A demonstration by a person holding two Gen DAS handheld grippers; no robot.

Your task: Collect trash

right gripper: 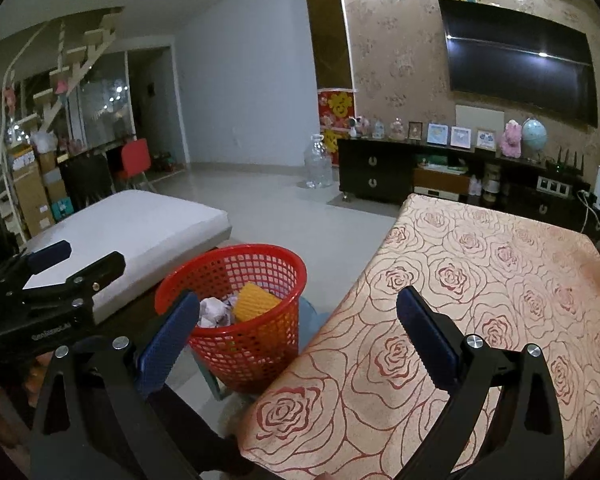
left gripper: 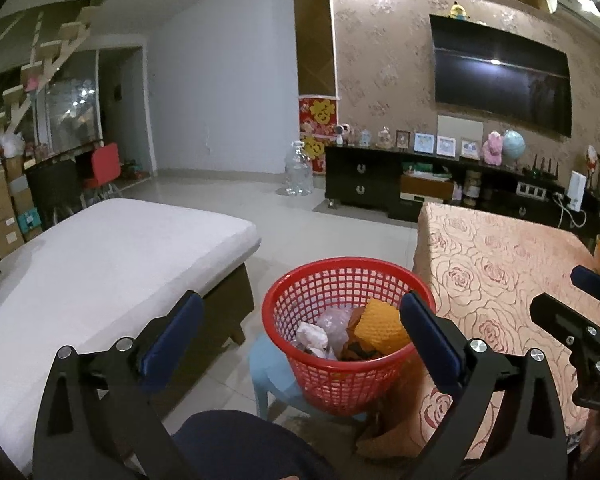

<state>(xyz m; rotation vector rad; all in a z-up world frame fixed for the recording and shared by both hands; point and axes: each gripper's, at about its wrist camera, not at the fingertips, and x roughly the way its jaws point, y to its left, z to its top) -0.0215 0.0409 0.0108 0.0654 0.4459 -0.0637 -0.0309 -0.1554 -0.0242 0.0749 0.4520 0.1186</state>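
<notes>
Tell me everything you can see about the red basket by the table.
The red basket is a round, open-topped bin of what looks like plastic lattice, tapering toward its base, with a solid rim. It stands upright on a light blue stool, between the white cushioned bench and the table with the rose-patterned cloth. Inside lie crumpled white paper, clear plastic wrap and a yellow honeycomb-textured piece. Neither gripper touches it.
</notes>
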